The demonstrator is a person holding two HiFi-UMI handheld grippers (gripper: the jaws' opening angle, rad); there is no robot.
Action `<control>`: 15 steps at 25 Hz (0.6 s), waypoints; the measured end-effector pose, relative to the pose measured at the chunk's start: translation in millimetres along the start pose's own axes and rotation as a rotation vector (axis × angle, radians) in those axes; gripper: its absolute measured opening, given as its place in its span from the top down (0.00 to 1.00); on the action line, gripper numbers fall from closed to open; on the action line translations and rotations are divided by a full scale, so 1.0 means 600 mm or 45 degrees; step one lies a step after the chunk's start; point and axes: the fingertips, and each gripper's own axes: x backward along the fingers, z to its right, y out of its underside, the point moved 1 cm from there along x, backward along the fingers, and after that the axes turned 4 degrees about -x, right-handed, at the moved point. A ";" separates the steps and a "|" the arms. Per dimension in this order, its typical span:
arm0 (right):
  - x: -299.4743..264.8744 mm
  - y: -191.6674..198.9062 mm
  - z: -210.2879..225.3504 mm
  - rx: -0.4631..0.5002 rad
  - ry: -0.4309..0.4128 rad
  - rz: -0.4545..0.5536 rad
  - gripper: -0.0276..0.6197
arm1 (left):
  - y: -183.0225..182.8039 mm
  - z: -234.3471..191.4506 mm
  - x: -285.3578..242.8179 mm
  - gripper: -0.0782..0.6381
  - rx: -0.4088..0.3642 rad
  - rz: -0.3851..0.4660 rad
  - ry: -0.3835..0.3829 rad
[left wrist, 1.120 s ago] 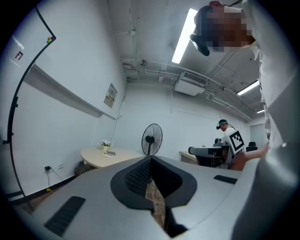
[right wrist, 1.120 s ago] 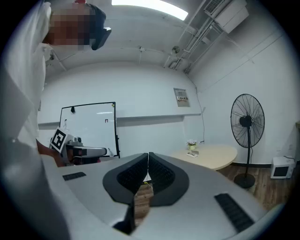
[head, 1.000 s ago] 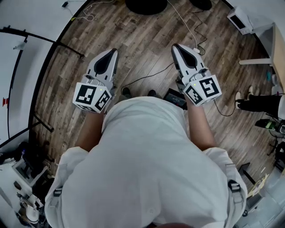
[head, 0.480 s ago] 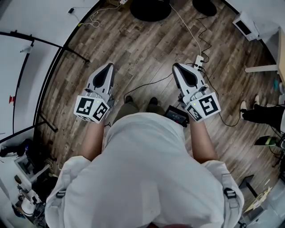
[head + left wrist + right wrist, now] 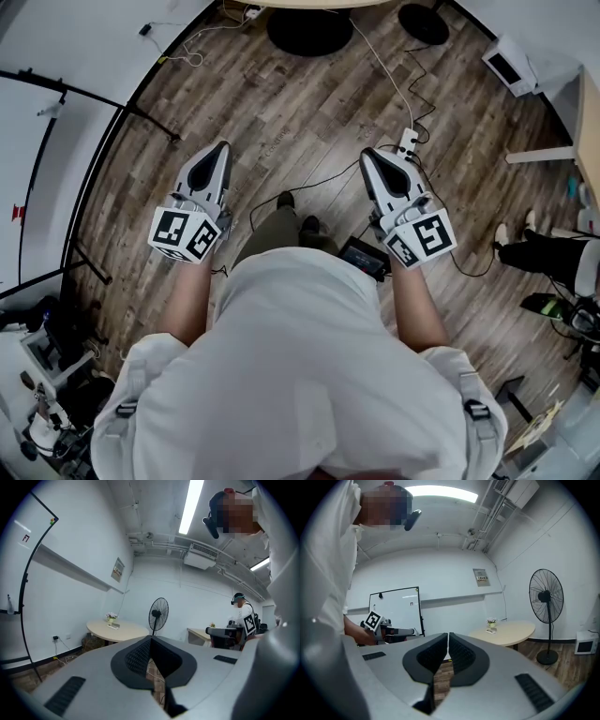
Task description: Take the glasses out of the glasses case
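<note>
Head view looks steeply down on a person in a white shirt [image 5: 300, 375] standing on a wooden floor [image 5: 309, 94], with the left gripper [image 5: 221, 146] and the right gripper [image 5: 367, 153] held out in front, well apart. Each gripper's own view shows its jaws meeting at the tips with nothing between them. Where the glasses case lies cannot be told from any view

The wooden plank floor [image 5: 300, 103] is brown with darker streaks. The person's loose shirt [image 5: 300, 375] is white. The left gripper [image 5: 222, 145] and the right gripper [image 5: 367, 152] are light grey with black ribbed pads. The cube [image 5: 184, 234] on each has black-and-white square markers. The pedestal fan [image 5: 159, 613] is black.
</note>
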 end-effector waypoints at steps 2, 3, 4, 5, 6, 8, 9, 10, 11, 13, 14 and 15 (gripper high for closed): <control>-0.014 0.000 0.011 -0.010 0.001 -0.018 0.92 | -0.006 -0.014 -0.014 0.88 0.006 0.017 -0.008; -0.024 -0.001 0.019 -0.017 0.002 -0.028 0.92 | -0.008 -0.021 -0.024 0.88 0.017 0.025 -0.002; -0.034 -0.002 0.027 -0.024 0.004 -0.035 0.92 | -0.009 -0.027 -0.034 0.88 0.031 0.028 0.009; -0.043 -0.002 0.034 -0.033 0.006 -0.039 0.92 | -0.010 -0.032 -0.044 0.88 0.043 0.026 0.022; -0.052 -0.002 0.040 -0.041 0.007 -0.042 0.92 | -0.011 -0.037 -0.052 0.88 0.051 0.021 0.032; -0.072 -0.002 0.048 -0.049 0.007 -0.052 0.91 | -0.014 -0.050 -0.065 0.88 0.051 0.020 0.036; -0.084 -0.003 0.054 -0.043 0.003 -0.056 0.92 | -0.016 -0.059 -0.071 0.88 0.050 0.028 0.034; -0.098 -0.006 0.061 -0.032 -0.003 -0.059 0.92 | -0.018 -0.070 -0.079 0.88 0.053 0.041 0.029; -0.115 -0.011 0.072 -0.017 -0.011 -0.061 0.92 | -0.020 -0.083 -0.089 0.87 0.061 0.056 0.021; -0.155 -0.021 0.093 0.005 -0.024 -0.064 0.92 | -0.020 -0.116 -0.112 0.87 0.088 0.077 0.006; -0.177 -0.026 0.104 0.010 -0.029 -0.068 0.92 | -0.021 -0.133 -0.125 0.87 0.104 0.081 0.003; -0.202 -0.032 0.113 0.014 -0.035 -0.072 0.92 | -0.025 -0.150 -0.139 0.87 0.117 0.083 0.006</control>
